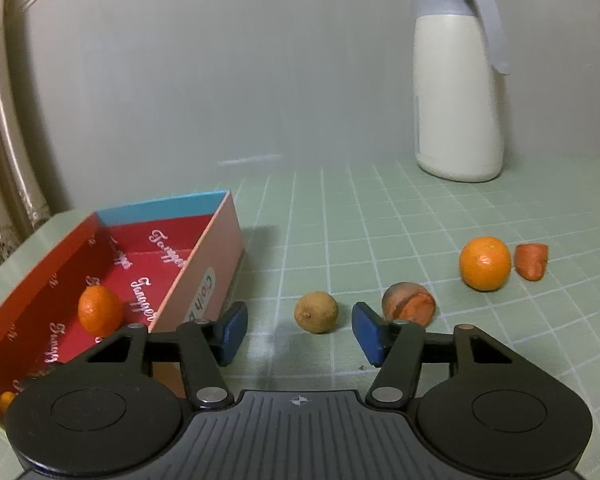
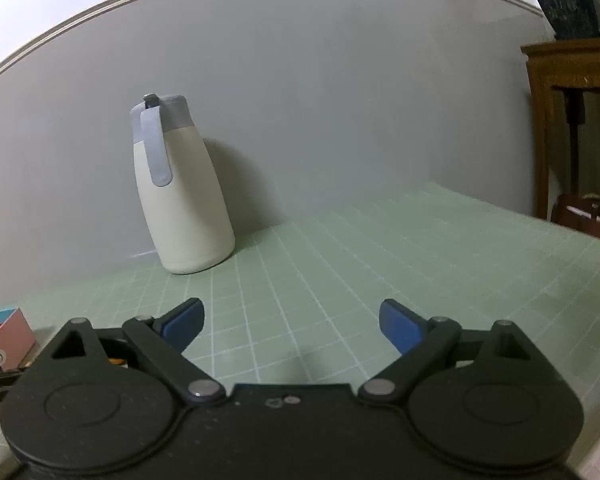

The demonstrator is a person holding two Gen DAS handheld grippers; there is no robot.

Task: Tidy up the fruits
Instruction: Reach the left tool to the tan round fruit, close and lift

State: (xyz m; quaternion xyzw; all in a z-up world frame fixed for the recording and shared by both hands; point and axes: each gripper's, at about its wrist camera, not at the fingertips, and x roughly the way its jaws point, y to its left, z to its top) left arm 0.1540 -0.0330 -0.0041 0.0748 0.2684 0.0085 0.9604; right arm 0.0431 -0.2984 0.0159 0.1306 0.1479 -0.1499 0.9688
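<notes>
In the left wrist view, my left gripper (image 1: 299, 330) is open and empty above the green grid mat. A small tan round fruit (image 1: 316, 312) lies on the mat just beyond the gap between its fingers. A reddish cut fruit (image 1: 409, 304) lies right behind the right fingertip. An orange (image 1: 485, 263) and an orange-red piece (image 1: 532, 266) lie farther right. A red box (image 1: 50, 280) at the left holds a small orange (image 1: 100, 308); another orange fruit (image 1: 7, 400) peeks at its near corner. My right gripper (image 2: 292, 326) is open and empty over bare mat.
A tall white jug with a grey lid (image 1: 458, 80) stands at the back by the wall; it also shows in the right wrist view (image 2: 180, 188). The box's corner (image 2: 4, 332) shows at the left of the right wrist view. A wooden stand (image 2: 572, 120) is beyond the table's right edge.
</notes>
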